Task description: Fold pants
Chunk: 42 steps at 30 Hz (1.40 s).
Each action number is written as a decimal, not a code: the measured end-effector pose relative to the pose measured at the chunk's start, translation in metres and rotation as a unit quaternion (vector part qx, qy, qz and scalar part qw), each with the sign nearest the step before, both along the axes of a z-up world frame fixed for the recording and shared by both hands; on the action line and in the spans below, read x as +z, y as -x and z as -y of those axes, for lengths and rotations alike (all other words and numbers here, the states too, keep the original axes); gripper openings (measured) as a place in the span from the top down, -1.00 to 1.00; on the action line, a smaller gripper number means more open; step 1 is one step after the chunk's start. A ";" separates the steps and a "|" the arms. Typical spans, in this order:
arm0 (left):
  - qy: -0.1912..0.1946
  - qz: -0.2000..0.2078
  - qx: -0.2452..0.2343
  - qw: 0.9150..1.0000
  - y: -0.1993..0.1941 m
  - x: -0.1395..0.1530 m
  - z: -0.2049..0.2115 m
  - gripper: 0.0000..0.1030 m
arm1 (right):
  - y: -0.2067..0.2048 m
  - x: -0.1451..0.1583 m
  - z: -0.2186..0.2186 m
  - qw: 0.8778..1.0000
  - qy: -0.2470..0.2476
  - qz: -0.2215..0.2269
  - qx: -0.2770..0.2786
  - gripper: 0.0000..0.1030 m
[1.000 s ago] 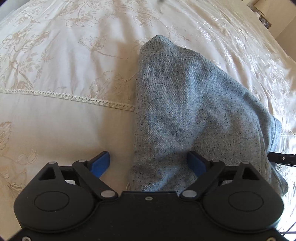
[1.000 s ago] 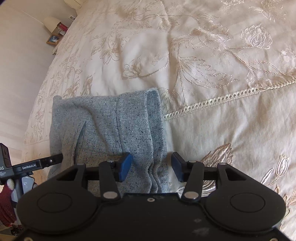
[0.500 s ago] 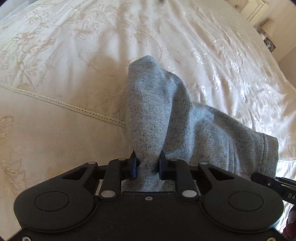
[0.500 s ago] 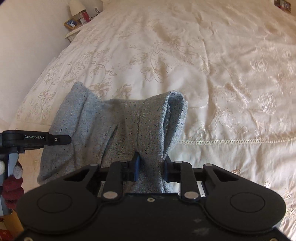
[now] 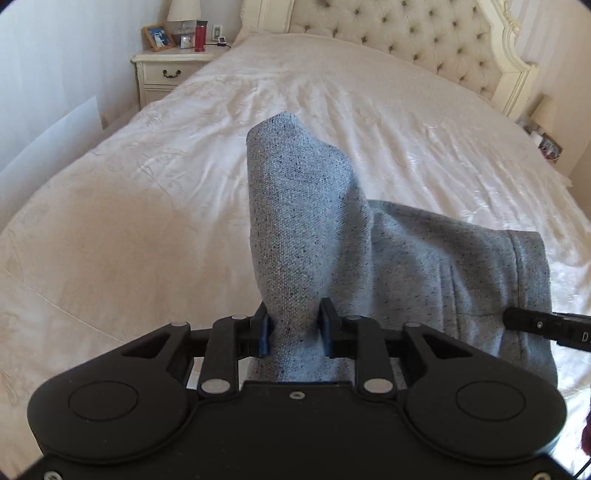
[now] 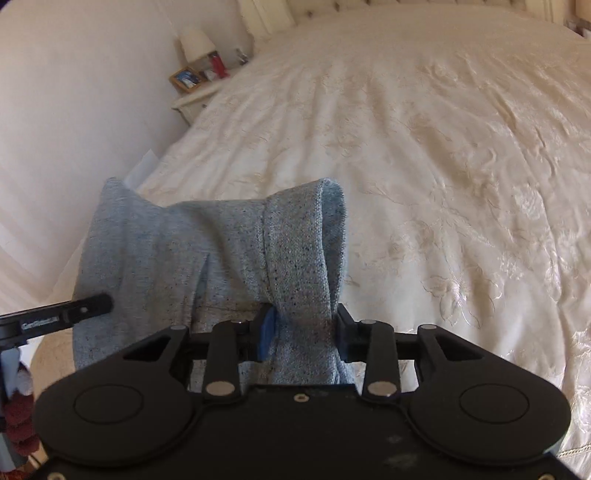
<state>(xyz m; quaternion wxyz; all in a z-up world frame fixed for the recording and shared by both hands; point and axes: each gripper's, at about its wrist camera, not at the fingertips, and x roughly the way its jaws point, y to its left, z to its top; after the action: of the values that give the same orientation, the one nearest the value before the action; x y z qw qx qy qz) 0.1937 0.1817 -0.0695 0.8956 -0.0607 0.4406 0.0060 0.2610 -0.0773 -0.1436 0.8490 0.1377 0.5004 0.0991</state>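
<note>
The grey-blue speckled pants [image 5: 369, 251] are lifted off the cream bed, stretched between both grippers. My left gripper [image 5: 293, 326] is shut on one corner of the pants, which bunches up between the blue pads. My right gripper [image 6: 303, 332] is shut on the other end of the pants [image 6: 229, 251], at the hemmed band. The right gripper's tip [image 5: 546, 326] shows at the right edge of the left wrist view. The left gripper's tip [image 6: 70, 314] shows at the left of the right wrist view. The rest of the pants hangs out of sight below.
The cream embroidered bedspread [image 5: 332, 92] stretches ahead to a tufted headboard [image 5: 388, 33]. A white nightstand [image 5: 166, 74] with a lamp, a photo frame and a red bottle stands at the far left by the wall. Another nightstand [image 5: 546, 144] is at the far right.
Both grippers went from open around the pants edge lying on the bed to shut on it, then lifted it. The views tilted up and now show the headboard and the nightstand.
</note>
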 end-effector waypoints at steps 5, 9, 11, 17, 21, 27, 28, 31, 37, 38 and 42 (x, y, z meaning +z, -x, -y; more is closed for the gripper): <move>-0.063 -0.093 0.092 0.989 -0.034 -0.058 -0.037 0.51 | -0.001 -0.026 -0.015 0.994 0.089 -0.040 -0.057 0.34; -0.020 -0.066 0.075 0.995 -0.008 -0.054 -0.032 0.43 | 0.031 -0.004 -0.043 0.996 0.085 0.016 -0.016 0.34; -0.028 -0.054 0.055 0.997 0.002 -0.055 -0.019 0.35 | 0.040 -0.009 -0.056 0.995 0.096 0.010 0.009 0.35; -0.047 -0.119 0.014 0.992 0.010 -0.103 0.006 0.25 | 0.045 -0.056 -0.064 0.987 0.135 -0.075 0.039 0.42; -0.043 -0.108 0.019 0.993 0.015 -0.084 0.008 0.28 | 0.057 -0.018 -0.057 0.993 0.105 -0.045 0.029 0.41; -0.032 -0.086 0.041 0.995 0.030 -0.028 0.010 0.28 | 0.083 0.047 -0.055 0.994 0.107 0.011 0.027 0.33; -0.041 -0.084 0.042 0.995 0.033 -0.020 0.013 0.28 | 0.088 0.057 -0.055 0.993 0.110 0.027 0.024 0.32; -0.065 -0.072 0.045 0.994 0.040 -0.001 0.022 0.25 | 0.103 0.084 -0.056 0.991 0.127 0.048 0.014 0.31; -0.051 -0.041 0.049 0.997 0.059 0.033 0.036 0.25 | 0.121 0.117 -0.050 0.995 0.093 0.038 0.005 0.31; -0.047 -0.032 0.050 0.997 0.063 0.039 0.039 0.24 | 0.121 0.117 -0.048 0.995 0.091 0.040 0.004 0.31; -0.052 -0.024 0.061 0.996 0.076 0.056 0.050 -0.03 | 0.130 0.129 -0.047 0.995 0.091 0.043 0.007 0.31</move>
<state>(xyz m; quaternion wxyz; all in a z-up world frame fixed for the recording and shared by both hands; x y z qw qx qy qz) 0.1172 0.1314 -0.0140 0.8848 -0.0406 0.4563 0.0853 0.1307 -0.0300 -0.0151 0.8781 0.0519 0.4711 0.0653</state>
